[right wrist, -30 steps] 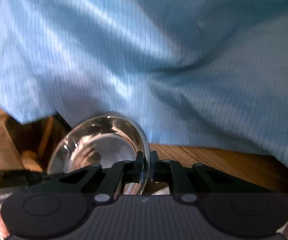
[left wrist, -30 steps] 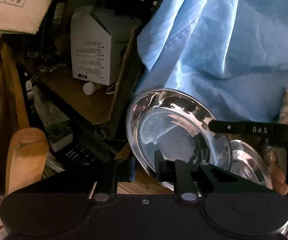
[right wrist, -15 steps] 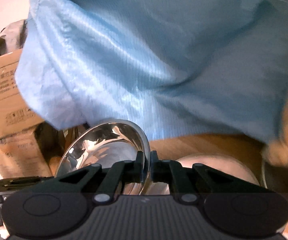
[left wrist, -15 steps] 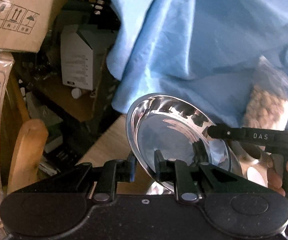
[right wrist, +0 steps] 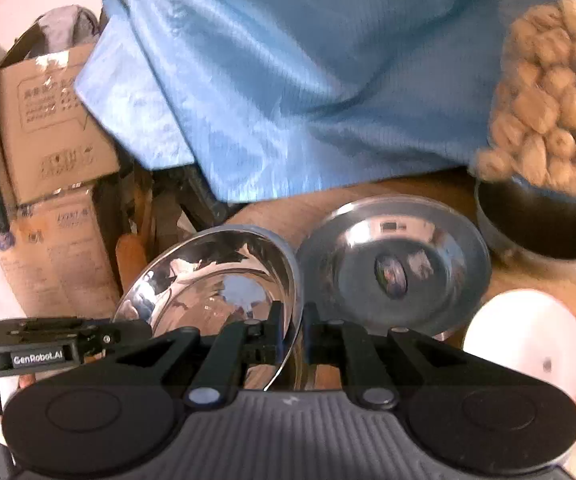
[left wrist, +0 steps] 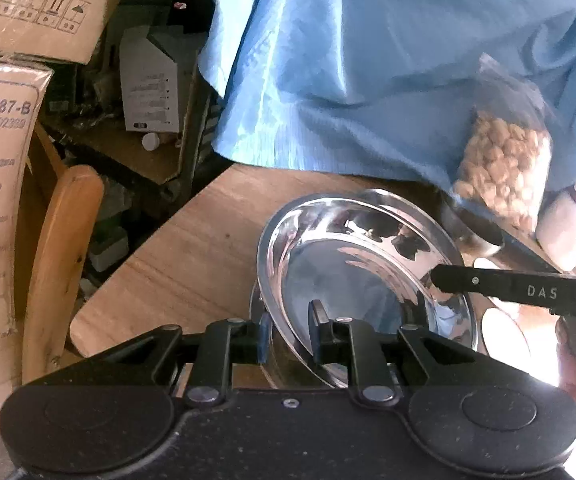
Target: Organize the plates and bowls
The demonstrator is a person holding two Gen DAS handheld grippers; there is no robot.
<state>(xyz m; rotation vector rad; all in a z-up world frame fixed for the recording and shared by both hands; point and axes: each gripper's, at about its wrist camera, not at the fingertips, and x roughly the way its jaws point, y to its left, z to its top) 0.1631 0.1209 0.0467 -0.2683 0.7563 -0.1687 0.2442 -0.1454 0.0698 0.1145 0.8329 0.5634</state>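
My right hand-held gripper pinches the rim of a shiny round stainless-steel plate, which is tilted above the wooden desk, its hollow face turned toward 9 o'clock in the right wrist view. My left hand-held gripper straddles the same plate's opposite rim with its fingers spread, one on each side of the edge; I cannot tell whether either pad touches the metal. In the left wrist view the right one's black finger reaches in from 3 o'clock onto the plate's far rim.

Just beside the held plate, at 2 o'clock in the right wrist view, a second round steel dish lies on the desk. A dark steel bowl sits further toward 3 o'clock, with a clear bag of pale brown nuts above it. A white round bowl lies at 4 o'clock. Blue fabric hangs over the desk's far edge, and cardboard boxes are stacked at 9 o'clock.
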